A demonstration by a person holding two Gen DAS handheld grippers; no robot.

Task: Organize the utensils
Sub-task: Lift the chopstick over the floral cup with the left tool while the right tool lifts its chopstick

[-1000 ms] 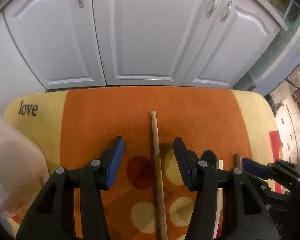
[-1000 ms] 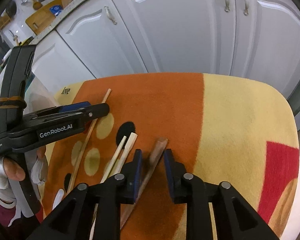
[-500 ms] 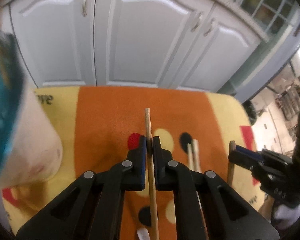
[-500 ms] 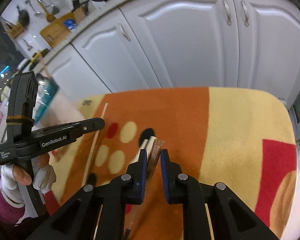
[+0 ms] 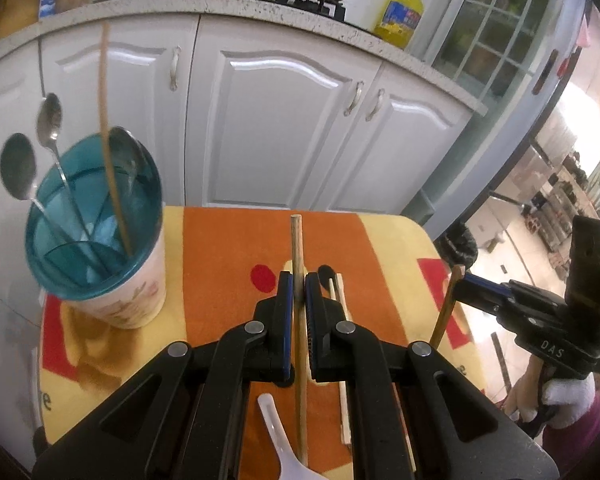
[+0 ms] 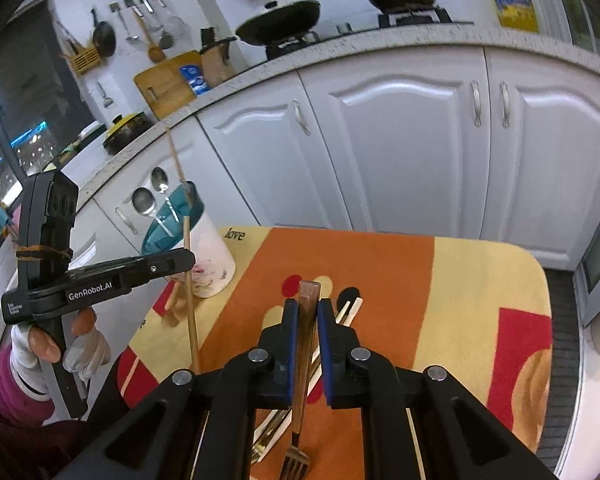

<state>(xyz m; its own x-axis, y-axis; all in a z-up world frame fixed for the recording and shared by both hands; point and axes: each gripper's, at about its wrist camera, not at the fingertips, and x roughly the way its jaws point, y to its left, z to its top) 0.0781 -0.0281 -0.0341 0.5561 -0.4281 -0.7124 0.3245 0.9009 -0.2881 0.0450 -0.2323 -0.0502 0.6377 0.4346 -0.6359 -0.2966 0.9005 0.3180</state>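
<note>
My left gripper [image 5: 298, 289] is shut on a wooden chopstick [image 5: 296, 248] and holds it above the mat; it shows in the right wrist view [image 6: 180, 260] too. My right gripper [image 6: 308, 312] is shut on a fork with a brown handle [image 6: 309, 300], tines hanging down [image 6: 294, 466]; it also shows at the right of the left wrist view [image 5: 460, 280]. A teal-rimmed white utensil cup [image 5: 100, 240] stands at the mat's left, with spoons [image 5: 18, 168] and one chopstick [image 5: 108, 128] in it. A pale chopstick pair [image 5: 340, 292] and a white spoon [image 5: 284, 448] lie on the mat.
The orange, yellow and red mat [image 5: 228, 248] covers a small table in front of white cabinet doors [image 5: 284, 128]. A counter above holds pots and a yellow bottle [image 5: 400, 16]. More cutlery [image 6: 268, 432] lies under my right gripper.
Both grippers have closed and lifted: the left on the wooden chopstick, the right on the fork. Both rose well above the mat, and the utensil cup came into view.
</note>
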